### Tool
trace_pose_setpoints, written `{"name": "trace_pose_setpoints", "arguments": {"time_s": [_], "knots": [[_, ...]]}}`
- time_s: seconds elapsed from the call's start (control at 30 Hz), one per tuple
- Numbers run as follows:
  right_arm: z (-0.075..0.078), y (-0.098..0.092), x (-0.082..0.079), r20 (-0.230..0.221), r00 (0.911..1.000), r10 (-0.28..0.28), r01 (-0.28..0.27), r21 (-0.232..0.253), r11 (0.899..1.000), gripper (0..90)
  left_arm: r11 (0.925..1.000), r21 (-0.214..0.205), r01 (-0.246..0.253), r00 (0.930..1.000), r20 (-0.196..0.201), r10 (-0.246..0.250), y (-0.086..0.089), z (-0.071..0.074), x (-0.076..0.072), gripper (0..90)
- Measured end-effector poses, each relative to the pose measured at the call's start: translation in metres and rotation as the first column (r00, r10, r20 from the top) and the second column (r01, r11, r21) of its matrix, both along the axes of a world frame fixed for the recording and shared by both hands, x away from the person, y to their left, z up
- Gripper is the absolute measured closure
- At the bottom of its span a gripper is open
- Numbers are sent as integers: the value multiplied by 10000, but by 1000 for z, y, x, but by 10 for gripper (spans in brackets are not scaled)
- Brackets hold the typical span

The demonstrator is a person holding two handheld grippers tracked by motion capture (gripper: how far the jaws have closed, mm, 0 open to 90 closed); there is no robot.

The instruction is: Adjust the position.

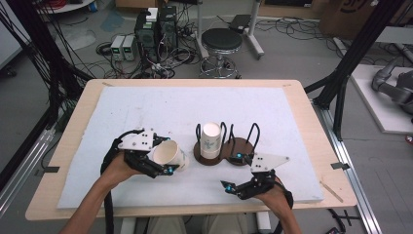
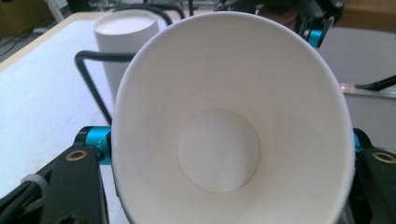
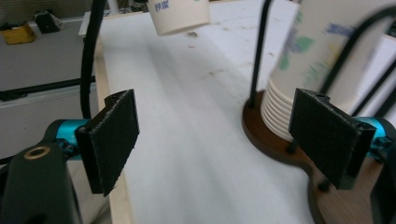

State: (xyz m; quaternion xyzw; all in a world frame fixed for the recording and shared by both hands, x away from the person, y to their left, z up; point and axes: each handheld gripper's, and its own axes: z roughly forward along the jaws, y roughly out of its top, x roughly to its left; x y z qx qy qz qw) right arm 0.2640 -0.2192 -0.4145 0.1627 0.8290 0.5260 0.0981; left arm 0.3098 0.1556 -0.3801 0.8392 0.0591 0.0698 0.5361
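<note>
White foam sheeting covered the table [image 1: 68, 161], with cables, computer boxes and a stool on the floor beyond it. Near the middle stood a dark wooden holder [image 1: 229, 152] with black wire hoops, its left ring carrying a stack of paper cups [image 1: 211, 140]. The left gripper [image 1: 160, 163] held a single paper cup [image 1: 169, 155] just left of that stack, tipped on its side with the mouth toward the hand; the jaws were closed on opposite sides of the wall near the rim, squeezing the mouth [image 2: 229, 121] slightly oval. Such a cup would likely be very light, thin and easy to crush, so a gentle pinch near the stiffer rolled rim seemed safest. The left forearm came in low and angled toward the holder. The right gripper [image 1: 233, 170] hovered beside the holder's front edge, jaws spread wide and apparently empty, its pads [image 3: 113, 140] flanking bare foam.
</note>
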Motion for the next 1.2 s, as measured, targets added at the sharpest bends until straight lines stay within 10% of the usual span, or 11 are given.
{"name": "trace_pose_setpoints", "arguments": {"time_s": [0.43, 0.63, 0.77, 0.9, 1.2], "knots": [[-9, -50, 1, -233, 9873, -1569, 1571, 76, 9876, 167, 9850, 1443, -943, 9955, 41, 947, 7, 4, 20, 299], [-11, -68, 6, -142, 9556, -2944, 2941, -212, 9556, 167, 9668, 2289, -1135, 9934, 111, 1140, 6, 4, 30, 299], [-15, -79, 12, -117, 9086, -4175, 4164, -522, 9077, 167, 9498, 2815, -1363, 9904, 182, 1368, 7, 6, 39, 298], [-19, -84, 19, -72, 8831, -4692, 4675, -723, 8810, 167, 9477, 2849, -1442, 9891, 128, 1466, 8, 7, 43, 299], [-27, -86, 26, -131, 8672, -4979, 4953, -811, 8649, 167, 9349, 3254, -1415, 9893, 116, 1457, 8, 5, 49, 299]]}}
